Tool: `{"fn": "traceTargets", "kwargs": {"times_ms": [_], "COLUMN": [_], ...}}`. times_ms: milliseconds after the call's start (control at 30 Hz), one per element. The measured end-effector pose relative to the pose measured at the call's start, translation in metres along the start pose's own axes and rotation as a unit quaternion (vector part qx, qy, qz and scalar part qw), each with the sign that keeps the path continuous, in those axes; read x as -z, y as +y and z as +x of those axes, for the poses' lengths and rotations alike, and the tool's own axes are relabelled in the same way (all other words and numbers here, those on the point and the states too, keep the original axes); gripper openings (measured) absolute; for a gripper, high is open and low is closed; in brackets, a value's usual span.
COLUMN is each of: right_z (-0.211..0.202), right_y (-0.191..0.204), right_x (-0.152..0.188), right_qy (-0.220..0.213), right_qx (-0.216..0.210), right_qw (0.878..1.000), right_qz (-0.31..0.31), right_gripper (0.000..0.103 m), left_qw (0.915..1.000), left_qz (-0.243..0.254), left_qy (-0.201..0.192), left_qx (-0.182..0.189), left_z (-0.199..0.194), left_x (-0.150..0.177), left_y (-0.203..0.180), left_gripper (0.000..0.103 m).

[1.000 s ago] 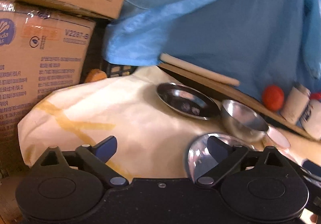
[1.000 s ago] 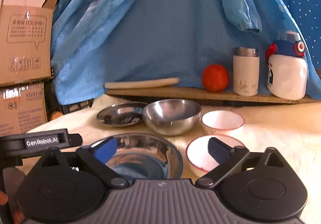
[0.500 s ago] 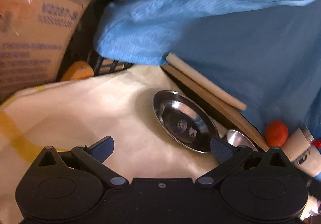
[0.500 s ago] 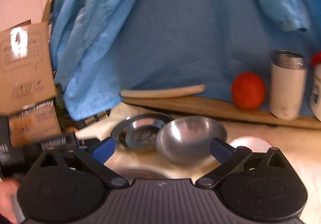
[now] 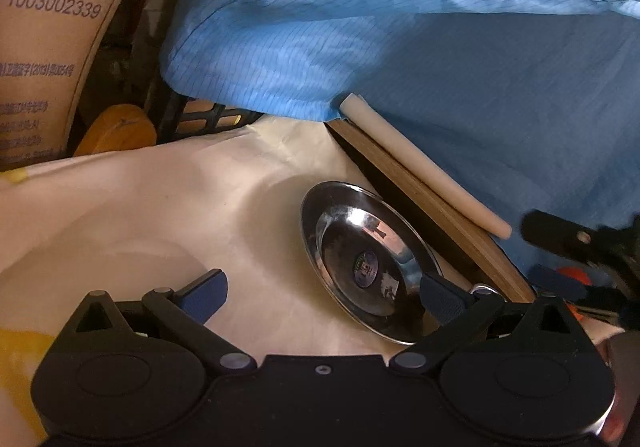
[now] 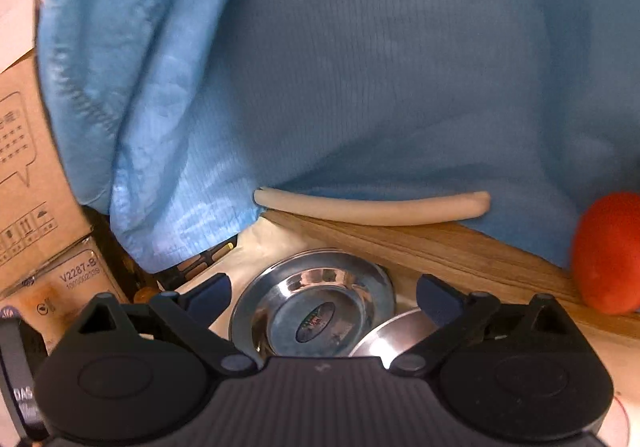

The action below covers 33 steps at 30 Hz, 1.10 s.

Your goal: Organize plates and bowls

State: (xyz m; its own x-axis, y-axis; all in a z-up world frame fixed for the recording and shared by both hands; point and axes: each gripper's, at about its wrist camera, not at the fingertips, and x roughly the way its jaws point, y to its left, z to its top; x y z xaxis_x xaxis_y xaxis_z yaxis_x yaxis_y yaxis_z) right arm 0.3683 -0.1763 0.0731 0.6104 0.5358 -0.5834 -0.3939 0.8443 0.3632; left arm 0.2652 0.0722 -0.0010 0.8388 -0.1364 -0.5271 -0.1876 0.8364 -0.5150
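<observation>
Steel plate (image 6: pixel 312 311) lies at counter (image 5: pixel 160 215) back edge, against wooden board (image 6: pixel 440 247); steel bowl (image 6: pixel 384 335) just beside. Right tongs (image 6: pixel 322 293) wide, empty, plate between tips. Left tongs (image 5: pixel 322 293) wide, empty. Advice: take near rim squarely, lift clear of bowl.

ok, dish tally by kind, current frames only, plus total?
Steel plates: 1, the steel plate with a sticker in its well.
Steel bowls: 1, the steel bowl, only partly seen behind the right gripper.
Ceramic bowls: 0 in view.
Total: 2
</observation>
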Motion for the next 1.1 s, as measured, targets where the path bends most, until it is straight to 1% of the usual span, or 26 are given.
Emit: {"fn": "traceTargets", "kwargs": {"times_ms": [100,300,367,433,500,633,700,733,800,867,900,1033,1100], "right_z": [0.017,0.038,0.045,0.053,0.06,0.069,0.075,0.078,0.084,0.09,0.092,0.098,0.1], "right_y": [-0.004,-0.006,-0.006,-0.005,-0.005,-0.005,-0.003,-0.001,0.0,0.001,0.003,0.009,0.012], "right_x": [-0.003,-0.006,-0.005,-0.003,-0.001,-0.002,-0.003,-0.003,-0.004,-0.004,-0.004,-0.004,-0.003], "right_qy": [0.022,0.044,0.052,0.063,0.071,0.078,0.087,0.093,0.105,0.117,0.122,0.139,0.147], "right_qx": [-0.01,-0.007,0.0,0.006,0.009,0.026,0.043,0.054,0.067,0.076,0.083,0.093,0.105], "right_qw": [1.0,0.999,0.999,0.998,0.997,0.997,0.995,0.994,0.992,0.989,0.988,0.983,0.98], "right_qz": [0.008,0.009,0.007,0.006,0.005,-0.002,-0.013,-0.022,-0.034,-0.043,-0.05,-0.07,-0.082], "right_gripper": [0.094,0.092,0.092,0.092,0.091,0.09,0.09,0.089,0.088,0.085,0.086,0.084,0.082], "left_qw": [1.0,0.9994,0.9992,0.9989,0.9989,0.999,0.9989,0.9989,0.999,0.999,0.999,0.9992,0.9994], "left_qz": [0.006,0.024,0.025,0.029,0.029,0.012,0.006,0.005,0.004,0.005,0.006,0.002,-0.001], "left_qy": [-0.007,-0.019,-0.022,-0.021,-0.016,-0.009,-0.007,-0.006,-0.002,0.002,0.003,0.0,-0.001], "left_qx": [0.004,0.017,0.023,0.03,0.034,0.043,0.045,0.045,0.045,0.045,0.044,0.039,0.036], "left_z": [0.003,0.005,0.006,0.007,0.009,0.014,0.015,0.017,0.02,0.022,0.022,0.021,0.022], "left_x": [0.0,0.003,0.003,0.003,0.003,0.0,-0.002,-0.003,-0.005,-0.007,-0.007,-0.008,-0.008], "left_y": [0.0,-0.004,-0.004,-0.005,-0.005,-0.001,0.001,0.002,0.002,0.003,0.003,0.005,0.006], "left_gripper": [0.102,0.102,0.099,0.095,0.088,0.078,0.07,0.068,0.055,0.049,0.047,0.041,0.037]}}
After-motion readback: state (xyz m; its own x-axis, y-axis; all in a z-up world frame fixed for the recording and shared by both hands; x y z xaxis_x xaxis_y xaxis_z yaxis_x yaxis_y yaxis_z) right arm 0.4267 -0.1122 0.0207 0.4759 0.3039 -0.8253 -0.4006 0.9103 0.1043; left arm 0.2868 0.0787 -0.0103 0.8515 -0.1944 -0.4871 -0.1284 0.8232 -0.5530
